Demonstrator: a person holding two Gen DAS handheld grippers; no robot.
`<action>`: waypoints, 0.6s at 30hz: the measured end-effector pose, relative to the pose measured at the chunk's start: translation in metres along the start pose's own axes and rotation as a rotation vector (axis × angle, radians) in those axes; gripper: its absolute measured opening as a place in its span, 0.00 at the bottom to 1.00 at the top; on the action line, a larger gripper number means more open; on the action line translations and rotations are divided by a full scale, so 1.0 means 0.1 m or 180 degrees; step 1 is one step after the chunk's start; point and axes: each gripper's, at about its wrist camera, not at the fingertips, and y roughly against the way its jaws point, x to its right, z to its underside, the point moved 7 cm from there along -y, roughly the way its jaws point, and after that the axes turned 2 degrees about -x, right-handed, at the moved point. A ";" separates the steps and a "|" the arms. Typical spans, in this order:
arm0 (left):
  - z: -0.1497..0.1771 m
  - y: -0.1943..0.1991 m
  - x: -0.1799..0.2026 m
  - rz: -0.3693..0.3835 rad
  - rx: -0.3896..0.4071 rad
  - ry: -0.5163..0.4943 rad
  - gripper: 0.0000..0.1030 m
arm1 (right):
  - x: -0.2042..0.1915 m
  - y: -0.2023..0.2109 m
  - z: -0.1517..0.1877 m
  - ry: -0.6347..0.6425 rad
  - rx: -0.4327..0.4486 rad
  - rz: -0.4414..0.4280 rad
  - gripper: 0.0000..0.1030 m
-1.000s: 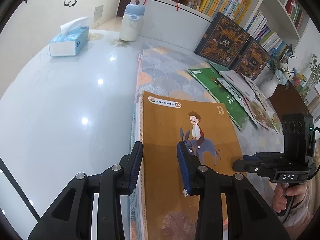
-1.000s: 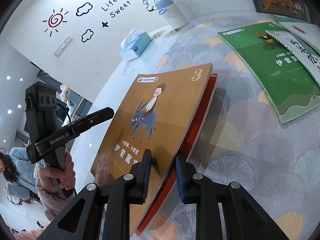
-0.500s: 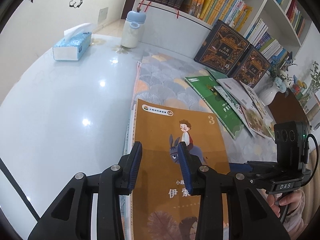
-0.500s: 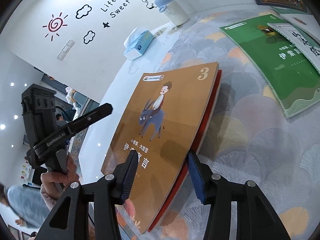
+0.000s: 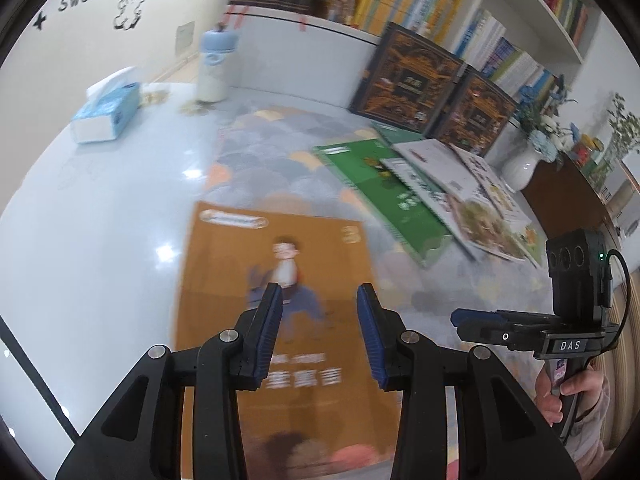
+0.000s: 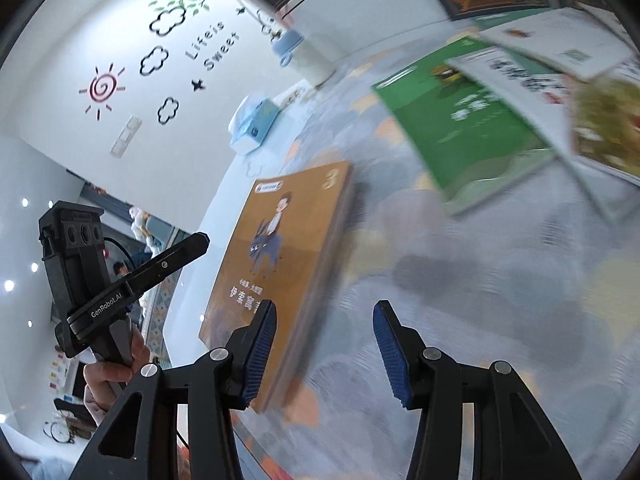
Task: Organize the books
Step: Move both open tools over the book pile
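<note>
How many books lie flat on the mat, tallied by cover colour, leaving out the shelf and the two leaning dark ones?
Orange book: 1
Green book: 1
White-covered books, overlapping the green one: at least 2; the fan is blurred
Total: at least 4; more may be hidden underneath.

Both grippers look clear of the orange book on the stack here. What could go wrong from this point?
The orange book sits slightly askew on the stack near the mat's edge; a nudge from the left gripper might slide it. The right gripper, its fingers apart and empty, may next reach the overlapping green book; pulling it could drag the books on top.
</note>
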 end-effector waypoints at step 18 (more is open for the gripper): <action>-0.43 -1.16 1.92 0.0635 -0.0240 -0.0357 0.35 | 1.81 1.94 -0.02 -0.0889 0.0894 0.0393 0.47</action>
